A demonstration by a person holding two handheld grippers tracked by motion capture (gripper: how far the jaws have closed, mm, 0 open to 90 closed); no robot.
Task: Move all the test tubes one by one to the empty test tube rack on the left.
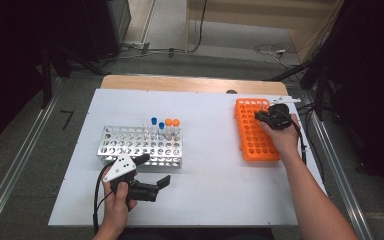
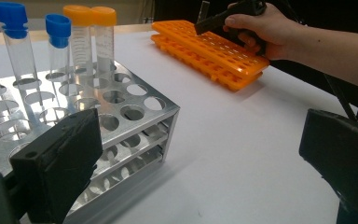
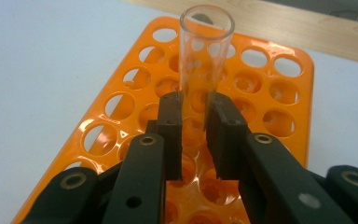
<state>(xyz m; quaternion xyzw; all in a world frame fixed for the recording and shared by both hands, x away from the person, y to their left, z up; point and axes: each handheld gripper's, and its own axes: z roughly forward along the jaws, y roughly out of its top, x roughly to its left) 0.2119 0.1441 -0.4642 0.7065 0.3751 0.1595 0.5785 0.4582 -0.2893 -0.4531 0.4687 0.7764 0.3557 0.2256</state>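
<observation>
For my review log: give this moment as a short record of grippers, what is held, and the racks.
right gripper: shut on the clear tube, open-topped, upright over the orange rack
left gripper: open, holding nothing, beside the metal rack
metal rack contents: two blue-capped tubes, two orange-capped tubes
racks: apart on the white table

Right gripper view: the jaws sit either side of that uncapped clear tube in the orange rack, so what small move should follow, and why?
Probably a straight lift. The right tool is shut on the clear tube, which stands upright in the orange rack; pulling along the tube's axis should free it without tipping. The metal rack with capped tubes looks a likely destination, but that is a guess.
</observation>
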